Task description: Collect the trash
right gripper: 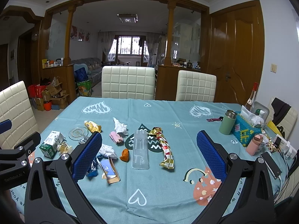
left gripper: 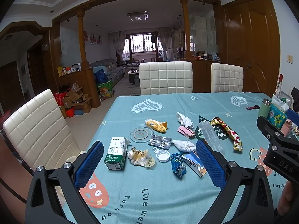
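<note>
Left wrist view: left gripper [left gripper: 149, 164] spread wide, empty, above the teal counter [left gripper: 168, 196]. Crumpled blue foil wrapper [left gripper: 177, 164] lies at one o'clock between its fingers; drop straight, pinch its middle. Right gripper [right gripper: 148, 153] equally wide, empty.

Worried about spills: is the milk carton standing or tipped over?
Standing. The milk carton rests on its base on the tablecloth, spout end up.
</note>
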The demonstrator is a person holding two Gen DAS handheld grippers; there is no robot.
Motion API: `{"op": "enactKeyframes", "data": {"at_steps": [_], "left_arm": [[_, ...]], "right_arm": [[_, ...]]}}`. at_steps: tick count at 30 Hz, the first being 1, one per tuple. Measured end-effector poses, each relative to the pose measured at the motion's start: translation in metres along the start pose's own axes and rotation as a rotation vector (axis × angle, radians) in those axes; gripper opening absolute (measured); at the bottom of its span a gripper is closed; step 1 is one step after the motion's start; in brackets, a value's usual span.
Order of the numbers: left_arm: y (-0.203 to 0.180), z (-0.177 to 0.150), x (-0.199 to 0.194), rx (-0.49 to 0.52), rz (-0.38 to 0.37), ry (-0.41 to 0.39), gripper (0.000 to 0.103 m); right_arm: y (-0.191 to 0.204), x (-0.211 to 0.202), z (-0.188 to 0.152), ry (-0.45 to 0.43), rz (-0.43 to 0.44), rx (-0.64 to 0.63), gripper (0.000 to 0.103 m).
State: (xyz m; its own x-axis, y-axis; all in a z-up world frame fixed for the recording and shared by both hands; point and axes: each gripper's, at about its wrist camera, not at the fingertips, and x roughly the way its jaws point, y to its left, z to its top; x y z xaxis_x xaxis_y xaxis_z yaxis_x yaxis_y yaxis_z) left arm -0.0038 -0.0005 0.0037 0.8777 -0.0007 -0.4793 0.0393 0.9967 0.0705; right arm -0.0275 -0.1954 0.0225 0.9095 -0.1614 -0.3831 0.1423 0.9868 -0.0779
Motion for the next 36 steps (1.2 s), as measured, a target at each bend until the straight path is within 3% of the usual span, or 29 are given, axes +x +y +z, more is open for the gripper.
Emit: {"op": "enactKeyframes", "data": {"at_steps": [36], "left_arm": [[0.0011, 0.0026, -0.0033, -0.010, 0.004, -0.009, 0.097]], "right_arm": [[0.0013, 0.0003, -0.0038, 0.002, -0.001, -0.003, 0.100]]}}
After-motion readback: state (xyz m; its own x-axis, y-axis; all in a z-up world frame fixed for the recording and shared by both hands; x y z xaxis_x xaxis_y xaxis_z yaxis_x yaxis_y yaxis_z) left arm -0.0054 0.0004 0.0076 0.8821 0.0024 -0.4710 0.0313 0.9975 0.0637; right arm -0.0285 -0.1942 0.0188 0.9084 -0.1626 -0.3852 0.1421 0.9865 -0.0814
